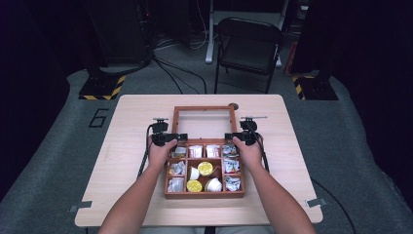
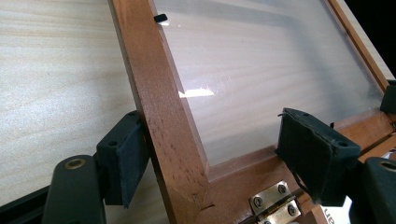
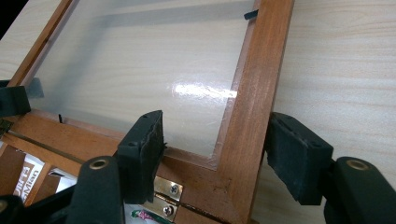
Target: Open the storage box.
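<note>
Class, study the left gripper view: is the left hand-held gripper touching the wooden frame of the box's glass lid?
Touching. In the left gripper view, the left hand-held gripper straddles the lid frame; its left pad rests against the frame's outer edge.

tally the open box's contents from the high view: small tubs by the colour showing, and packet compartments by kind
Tubs with yellow top showing: 2
Tubs showing white: 2
Silvery-packet compartments: 6
White-packet compartments: 2
Total: 4 tubs, 8 packet compartments
</note>
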`<state>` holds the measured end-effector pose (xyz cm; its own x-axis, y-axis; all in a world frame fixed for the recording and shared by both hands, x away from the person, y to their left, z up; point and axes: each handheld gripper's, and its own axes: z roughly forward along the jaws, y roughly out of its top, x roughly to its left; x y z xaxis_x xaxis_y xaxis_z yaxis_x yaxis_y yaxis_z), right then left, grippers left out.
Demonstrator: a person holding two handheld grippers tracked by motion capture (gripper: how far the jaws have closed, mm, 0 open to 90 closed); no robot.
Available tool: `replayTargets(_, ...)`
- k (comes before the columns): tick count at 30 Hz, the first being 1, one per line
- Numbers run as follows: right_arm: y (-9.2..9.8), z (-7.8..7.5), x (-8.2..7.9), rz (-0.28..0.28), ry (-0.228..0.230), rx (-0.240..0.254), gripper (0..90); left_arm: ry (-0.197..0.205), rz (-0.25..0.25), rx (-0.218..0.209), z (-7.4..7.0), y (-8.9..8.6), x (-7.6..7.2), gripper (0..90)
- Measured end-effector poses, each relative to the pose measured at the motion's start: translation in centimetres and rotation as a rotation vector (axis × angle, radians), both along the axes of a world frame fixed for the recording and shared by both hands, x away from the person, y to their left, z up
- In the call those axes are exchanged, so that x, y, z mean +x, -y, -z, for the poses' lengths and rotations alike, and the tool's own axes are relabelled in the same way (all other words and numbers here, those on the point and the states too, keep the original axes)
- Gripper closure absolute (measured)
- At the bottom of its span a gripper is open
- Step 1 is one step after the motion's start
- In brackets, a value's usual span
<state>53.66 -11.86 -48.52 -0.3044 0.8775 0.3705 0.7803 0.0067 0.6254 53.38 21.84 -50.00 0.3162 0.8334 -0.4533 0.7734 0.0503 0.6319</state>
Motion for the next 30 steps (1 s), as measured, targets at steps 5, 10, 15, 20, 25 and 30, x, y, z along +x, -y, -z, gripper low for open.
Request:
replayTargets(5,-0.02,0.03,-0.01,0.002,-0.001,0.001,36.6,-0.006,-0.004,-0.003,0.02,0.00,0.02,26.2)
replayTargets(10,0.05,0.14,0.06,0.001,-0.003,0.007,36.5,-0.013,-0.008,-0.008,0.05,0.01,0.04,26.0)
replayTargets(15,0.11,0.21,0.11,0.008,-0.022,0.023,36.6,-0.029,-0.007,-0.015,0.15,-0.07,0.12,25.9)
replayTargets(20,0.19,0.35,0.19,0.014,-0.034,0.036,36.6,-0.043,-0.021,-0.028,0.24,-0.04,0.19,25.9)
replayTargets(25,0.25,0.41,0.25,0.019,-0.049,0.046,36.6,-0.052,-0.020,-0.030,0.28,-0.09,0.27,25.9)
replayTargets(30,0.28,0.50,0.30,0.022,-0.053,0.055,36.6,-0.066,-0.026,-0.037,0.31,-0.08,0.31,25.9)
